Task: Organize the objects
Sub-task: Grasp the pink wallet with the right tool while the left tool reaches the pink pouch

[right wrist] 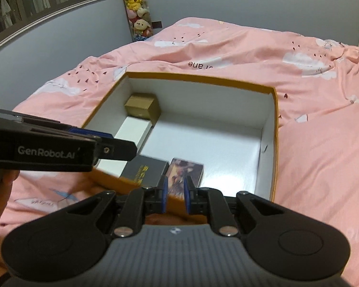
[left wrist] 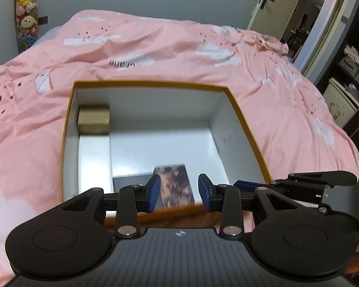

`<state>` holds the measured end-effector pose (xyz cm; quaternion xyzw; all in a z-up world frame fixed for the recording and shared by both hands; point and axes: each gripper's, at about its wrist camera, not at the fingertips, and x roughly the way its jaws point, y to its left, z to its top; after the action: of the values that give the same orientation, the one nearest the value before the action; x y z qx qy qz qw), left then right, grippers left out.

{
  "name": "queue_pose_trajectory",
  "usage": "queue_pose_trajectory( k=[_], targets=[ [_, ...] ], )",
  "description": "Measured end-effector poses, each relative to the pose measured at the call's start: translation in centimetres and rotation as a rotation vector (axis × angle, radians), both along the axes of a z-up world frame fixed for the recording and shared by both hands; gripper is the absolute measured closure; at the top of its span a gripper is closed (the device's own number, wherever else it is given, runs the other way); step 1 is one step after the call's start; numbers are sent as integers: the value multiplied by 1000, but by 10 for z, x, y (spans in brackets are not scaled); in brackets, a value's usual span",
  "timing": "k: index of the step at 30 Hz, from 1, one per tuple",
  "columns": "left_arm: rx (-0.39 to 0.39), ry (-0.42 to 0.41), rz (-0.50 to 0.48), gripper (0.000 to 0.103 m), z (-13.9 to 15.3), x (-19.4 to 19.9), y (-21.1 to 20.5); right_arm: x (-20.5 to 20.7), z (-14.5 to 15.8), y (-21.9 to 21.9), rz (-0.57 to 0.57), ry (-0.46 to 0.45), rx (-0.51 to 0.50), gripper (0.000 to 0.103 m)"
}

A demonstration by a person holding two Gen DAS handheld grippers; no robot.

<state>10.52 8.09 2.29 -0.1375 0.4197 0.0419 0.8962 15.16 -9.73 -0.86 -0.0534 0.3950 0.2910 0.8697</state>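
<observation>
While you are holding both tools over the near rim, your left gripper [left wrist: 179,195] is standing part open and empty, and your right gripper [right wrist: 175,197] is sitting closed on nothing. Lying in the orange box [right wrist: 276,129]: picture box [right wrist: 186,171], black box [right wrist: 144,171], white box [right wrist: 131,131], tan carton [right wrist: 143,108] in the far left corner. Box is resting on the pink bedcover [right wrist: 323,155].
</observation>
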Motion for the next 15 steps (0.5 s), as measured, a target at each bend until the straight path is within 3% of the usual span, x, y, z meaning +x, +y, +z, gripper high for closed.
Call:
queue_pose_trajectory(
  k=[3, 6, 11, 15],
  targets=[
    [8, 22, -10, 61, -2, -17, 0, -13, -5, -3, 3, 17, -13, 87],
    [-16, 58, -3, 61, -9, -34, 5, -23, -16, -6, -10, 49, -32, 78],
    [-71, 130, 32, 61, -27, -60, 14, -38, -35, -9, -3, 119, -42, 78],
    [-128, 168, 49, 52, -43, -71, 18, -47, -44, -5, 32, 156, -50, 76]
  ],
)
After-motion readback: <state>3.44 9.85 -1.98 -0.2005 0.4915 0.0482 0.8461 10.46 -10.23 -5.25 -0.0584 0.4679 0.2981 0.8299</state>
